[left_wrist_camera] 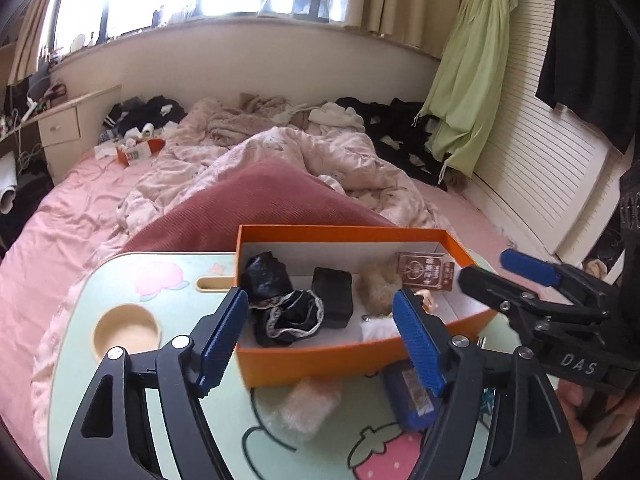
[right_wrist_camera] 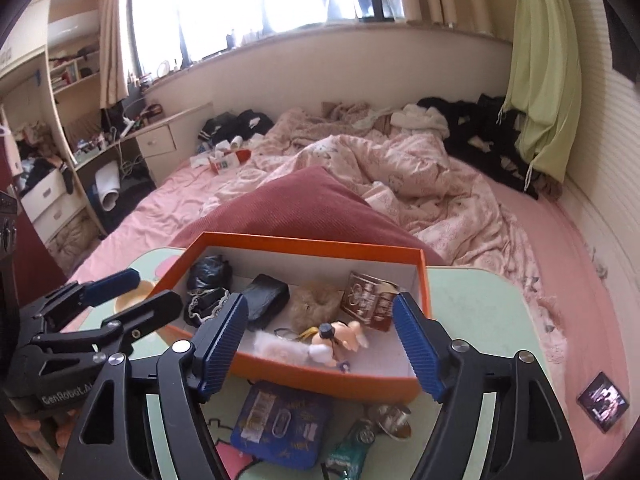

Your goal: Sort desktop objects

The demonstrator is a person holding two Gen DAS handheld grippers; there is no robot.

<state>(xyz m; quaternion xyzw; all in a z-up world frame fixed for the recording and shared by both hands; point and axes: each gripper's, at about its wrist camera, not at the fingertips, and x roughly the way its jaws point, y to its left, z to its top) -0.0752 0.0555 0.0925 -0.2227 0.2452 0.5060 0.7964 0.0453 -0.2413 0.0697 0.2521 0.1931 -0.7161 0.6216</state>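
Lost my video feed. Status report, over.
Left gripper and right gripper open, empty. Orange box part filled. Blue pouch on tray table. Nothing in the way.

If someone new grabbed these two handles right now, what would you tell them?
Left gripper: open, holding nothing, over the near edge of the orange box.
Right gripper: open, holding nothing.
Done: black pouch, fluffy ball, brown card and doll keychain lie inside the box.
Left: blue card, green packet and pale fluffy piece remain on the lap table.
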